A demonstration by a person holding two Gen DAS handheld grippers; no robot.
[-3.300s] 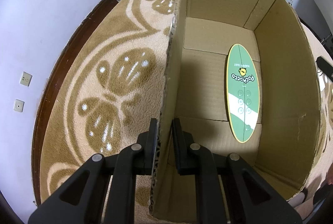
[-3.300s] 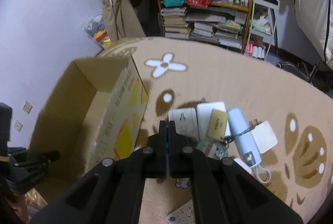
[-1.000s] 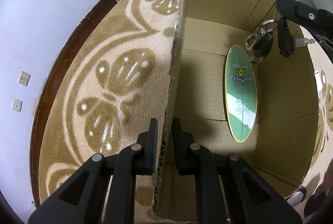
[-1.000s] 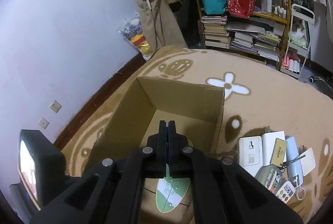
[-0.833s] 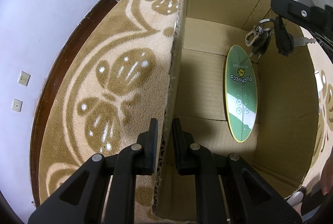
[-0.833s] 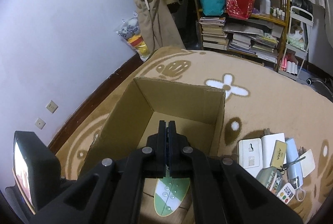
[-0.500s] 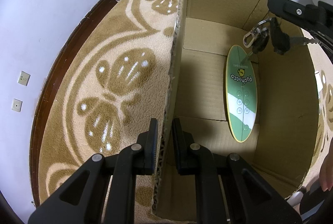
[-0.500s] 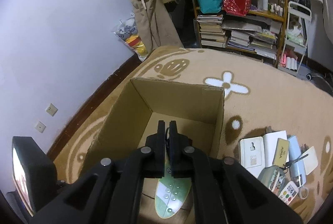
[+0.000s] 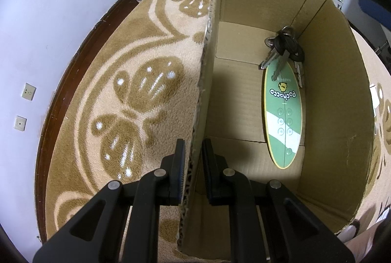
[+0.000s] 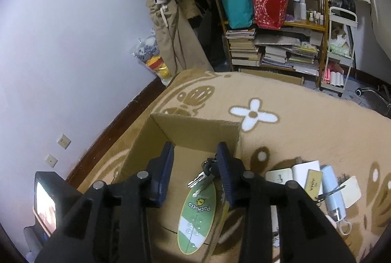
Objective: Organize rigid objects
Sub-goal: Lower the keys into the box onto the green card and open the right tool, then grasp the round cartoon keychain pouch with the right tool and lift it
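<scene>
Cardboard box (image 9: pixel 332 96) with one key bunch (image 9: pixel 284 47), one green oval board (image 9: pixel 283 113); left gripper (image 9: pixel 193 165) pinching its wall, right gripper (image 10: pixel 195 165) wide.

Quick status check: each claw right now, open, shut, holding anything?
Left claw: straddles the cardboard box wall; contact cannot be told.
Right claw: open, empty, above the keys in the box.

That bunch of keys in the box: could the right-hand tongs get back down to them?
Probably yes. The right tongs hang open right above the open-topped cardboard box, and the keys lie uncovered on the green oval board.
</scene>
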